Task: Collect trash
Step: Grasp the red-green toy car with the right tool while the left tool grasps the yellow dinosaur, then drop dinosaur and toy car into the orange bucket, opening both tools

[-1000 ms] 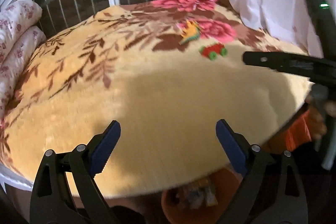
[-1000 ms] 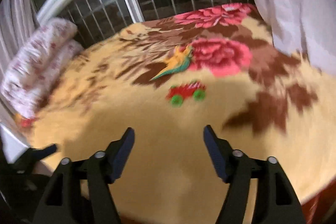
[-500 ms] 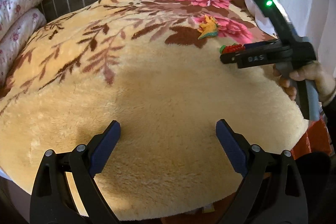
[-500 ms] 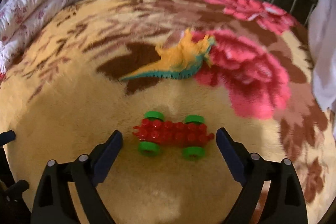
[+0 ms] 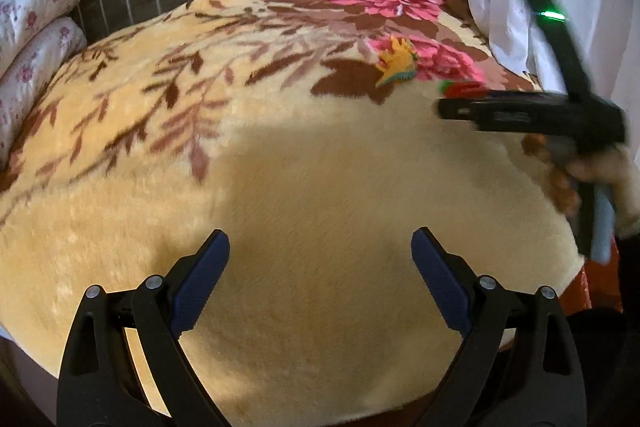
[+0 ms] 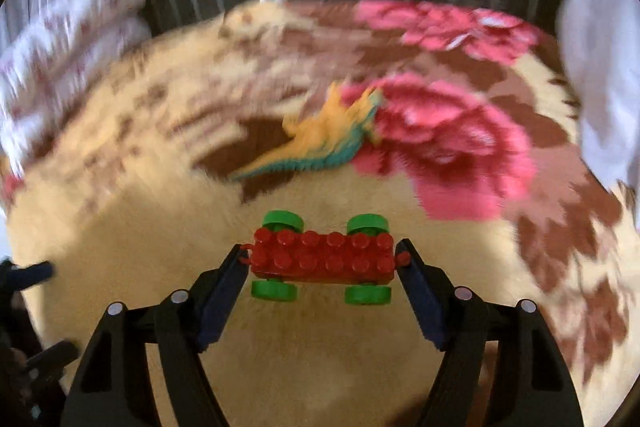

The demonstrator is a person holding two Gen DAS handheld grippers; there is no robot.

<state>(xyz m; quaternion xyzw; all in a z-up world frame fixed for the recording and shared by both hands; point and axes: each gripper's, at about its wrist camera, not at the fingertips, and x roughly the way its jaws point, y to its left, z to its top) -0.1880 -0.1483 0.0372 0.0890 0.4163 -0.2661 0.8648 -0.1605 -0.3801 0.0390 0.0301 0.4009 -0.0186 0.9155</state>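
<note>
Rt tool [image 6: 322, 261] has come in over the red brick car [image 6: 322, 259], which a sec ago lay well ahead of it; jaws closing w/ the car between them, pads at its ends, grip not confirmed. Car sits toward the bed's [image 5: 280, 187] right edge, toy dinosaur [image 6: 320, 143] just beyond. Lt tool [image 5: 320, 267] open, empty. No legible writing; marking on rt tool's body blurred.

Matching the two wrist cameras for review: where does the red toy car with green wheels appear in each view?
Left wrist: red toy car, upper right, mostly hidden behind the right gripper.
Right wrist: red toy car, lower centre, between the closing right gripper's fingers.
Shared landmark: orange toy dinosaur just beyond it.
</note>
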